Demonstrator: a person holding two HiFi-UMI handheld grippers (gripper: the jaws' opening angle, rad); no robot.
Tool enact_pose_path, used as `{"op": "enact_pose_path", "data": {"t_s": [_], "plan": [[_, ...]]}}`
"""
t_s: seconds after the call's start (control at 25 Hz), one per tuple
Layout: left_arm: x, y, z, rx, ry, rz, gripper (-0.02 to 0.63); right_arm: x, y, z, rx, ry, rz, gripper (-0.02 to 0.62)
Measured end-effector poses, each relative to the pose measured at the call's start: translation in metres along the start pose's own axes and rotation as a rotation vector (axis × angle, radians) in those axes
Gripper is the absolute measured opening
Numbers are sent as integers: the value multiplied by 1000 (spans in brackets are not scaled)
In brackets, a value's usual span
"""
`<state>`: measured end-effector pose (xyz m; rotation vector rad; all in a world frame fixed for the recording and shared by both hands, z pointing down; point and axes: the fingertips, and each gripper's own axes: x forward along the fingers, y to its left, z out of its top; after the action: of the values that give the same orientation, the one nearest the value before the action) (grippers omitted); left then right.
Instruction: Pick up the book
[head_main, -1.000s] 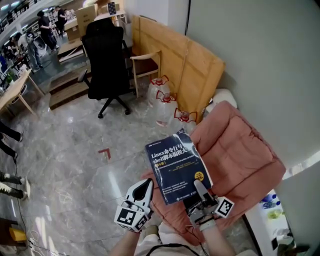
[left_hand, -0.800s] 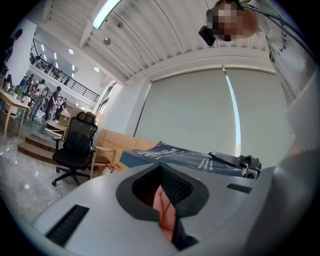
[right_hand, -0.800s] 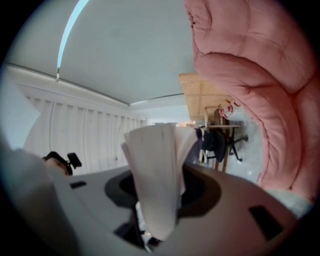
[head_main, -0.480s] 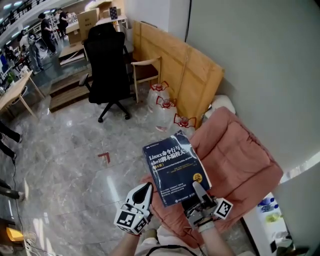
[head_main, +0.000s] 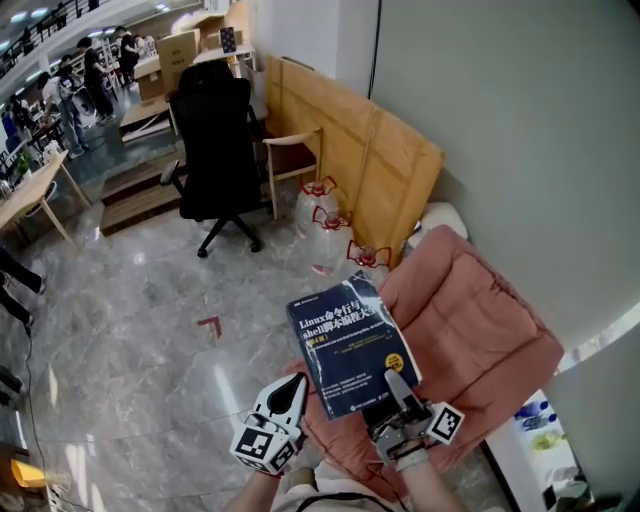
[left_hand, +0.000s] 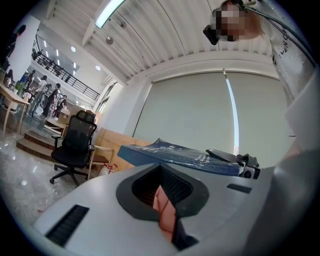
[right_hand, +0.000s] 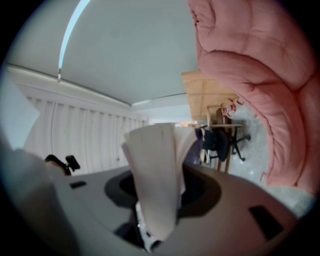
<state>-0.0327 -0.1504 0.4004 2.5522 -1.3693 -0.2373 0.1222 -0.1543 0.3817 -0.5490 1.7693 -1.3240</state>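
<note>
Grey marble floor (head_main: 130, 330) spreads out beyond a pink cushion (head_main: 470, 320). Over the cushion's near left edge, the right gripper (head_main: 392, 385) is clamped on the bottom edge of a blue book (head_main: 350, 340), which it holds in the air, cover up. Just left of that cushion edge, the left gripper (head_main: 292, 385) has its jaws together, with nothing between them.
</note>
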Motion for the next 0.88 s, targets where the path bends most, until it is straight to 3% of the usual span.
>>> {"op": "enact_pose_path", "data": {"t_s": [0.88], "plan": [[2,4,3,9,-3,10,18,-4,7,7,29,-58,20,178]]}}
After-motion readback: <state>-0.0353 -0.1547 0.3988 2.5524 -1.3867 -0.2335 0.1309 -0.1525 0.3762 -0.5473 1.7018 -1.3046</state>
